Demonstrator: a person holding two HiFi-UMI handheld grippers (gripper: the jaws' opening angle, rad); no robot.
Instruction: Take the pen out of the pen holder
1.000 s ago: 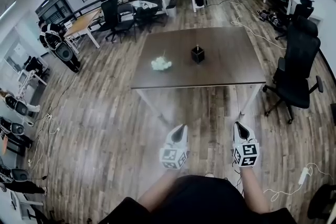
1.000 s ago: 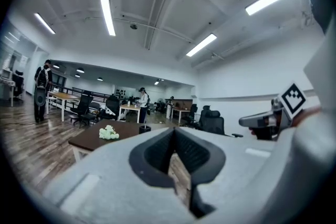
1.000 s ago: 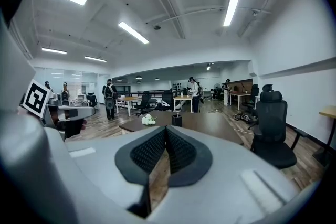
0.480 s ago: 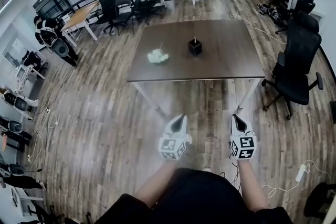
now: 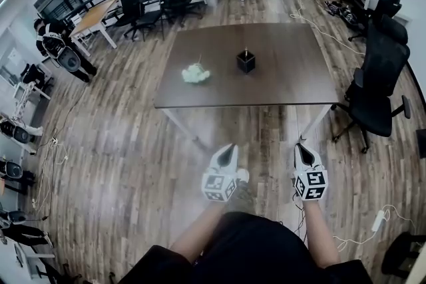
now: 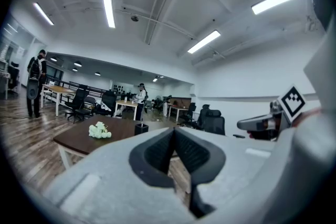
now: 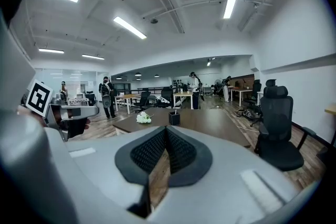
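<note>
A pale wood-plank floor [image 5: 120,163] spreads under a dark brown rectangular table [image 5: 286,76], with a black wheeled office chair [image 5: 376,86] just beside the table's right end. Short of the table's near edge and well apart from it, the person holds the grey left gripper [image 5: 228,149] and the grey right gripper [image 5: 301,148] side by side, each with its jaws pressed together on nothing. On the tabletop lies a white bunch of flowers [image 5: 195,74], and near it, to the right, stands the small black square pen holder [image 5: 245,62]. The thin pen [image 5: 245,50] stands upright inside that holder.
</note>
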